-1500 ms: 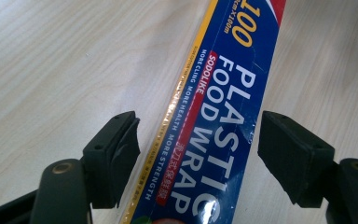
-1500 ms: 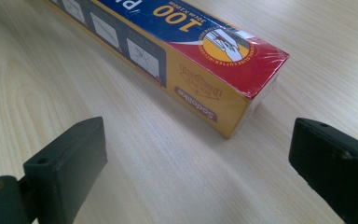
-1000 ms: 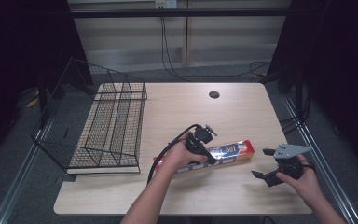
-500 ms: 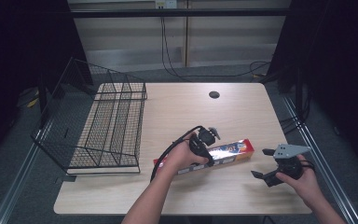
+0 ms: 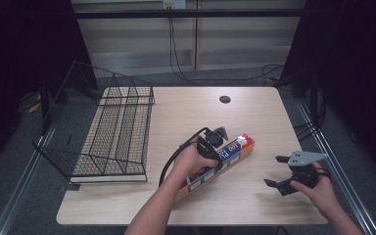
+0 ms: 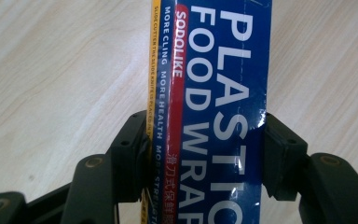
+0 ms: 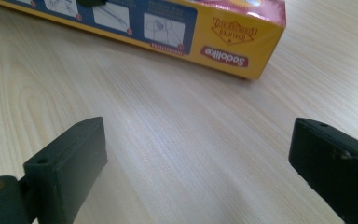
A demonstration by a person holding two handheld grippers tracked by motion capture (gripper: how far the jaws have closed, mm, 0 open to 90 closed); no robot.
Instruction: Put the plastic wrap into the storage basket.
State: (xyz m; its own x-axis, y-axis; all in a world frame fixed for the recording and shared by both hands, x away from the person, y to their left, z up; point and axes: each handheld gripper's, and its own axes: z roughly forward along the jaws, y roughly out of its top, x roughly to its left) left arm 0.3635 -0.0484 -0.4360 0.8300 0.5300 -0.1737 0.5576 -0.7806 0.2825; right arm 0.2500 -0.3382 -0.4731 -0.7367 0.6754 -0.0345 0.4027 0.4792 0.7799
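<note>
The plastic wrap box [image 5: 219,165], a long blue, yellow and red carton, lies flat and at a slant on the wooden table [image 5: 254,117], toward the near middle of it, with its far end pointing up and to the right in the high view. The left gripper [image 5: 214,147] comes down across the box near its far half, and its jaws have just been closing with the box between them. In the left gripper view the two black pads press against both long sides of the carton [image 6: 214,116], so the tongs are clamped on it, across the printed words "PLASTIC FOOD WRAP". The box rests on the tabletop.

The right gripper [image 5: 280,171] sits near the table's right front corner, well apart from the box, its jaws wide apart and holding nothing. In the right gripper view the yellow end of the carton [image 7: 242,42] lies beyond the spread pads, with bare wood between them.

A black wire basket [image 5: 112,132] stands at the left side of the table, apart from the box. A small dark hole [image 5: 224,99] sits in the tabletop toward the far edge
</note>
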